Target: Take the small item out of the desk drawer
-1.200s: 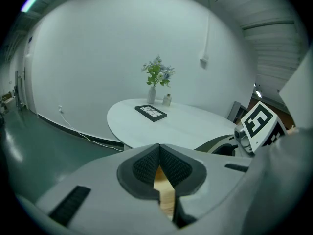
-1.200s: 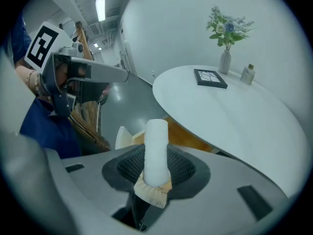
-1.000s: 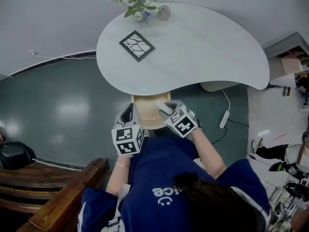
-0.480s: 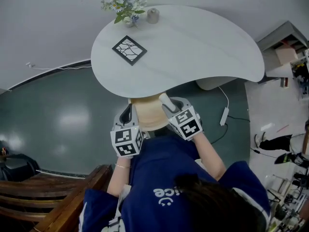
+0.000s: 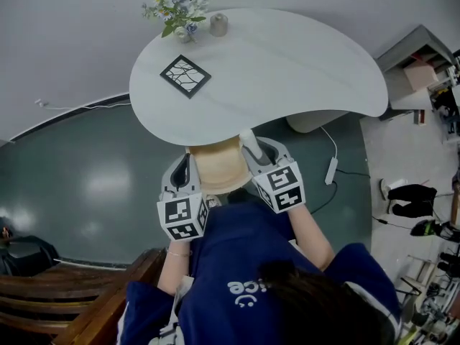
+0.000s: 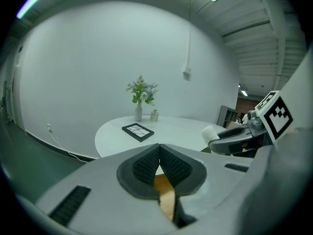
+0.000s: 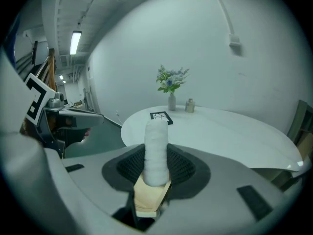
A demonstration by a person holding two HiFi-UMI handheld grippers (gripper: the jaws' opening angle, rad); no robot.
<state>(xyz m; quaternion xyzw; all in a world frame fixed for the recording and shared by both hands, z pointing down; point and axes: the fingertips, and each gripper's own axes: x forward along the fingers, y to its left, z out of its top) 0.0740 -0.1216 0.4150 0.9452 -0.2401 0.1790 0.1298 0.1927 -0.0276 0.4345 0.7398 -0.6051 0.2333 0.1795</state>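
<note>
Dim, cool greenish cast, ceiling tube lights point(image 7: 76, 40) overhead the source, pale glare patches on the glossy floor point(image 5: 108, 185), heavy fisheye bending and dark vignette at the edges, right gripper point(image 7: 156, 156) shell soft near the lens

Head view looks steeply down; both gripper views face across the same white table point(image 6: 182, 129).

- Small pale vase of blue, white and yellow flowers point(image 5: 178, 13), upright.
- Squat grey jar point(image 5: 218, 24), just beside the vase.
- Square black-framed panel with white crack pattern point(image 5: 185, 76), lying flat, apart from both.
- Glossy dark green floor point(image 5: 86, 178).
- White power strip point(image 5: 330, 171) with cable, on the floor.
- Brown wooden bench point(image 5: 72, 300), lower left.
</note>
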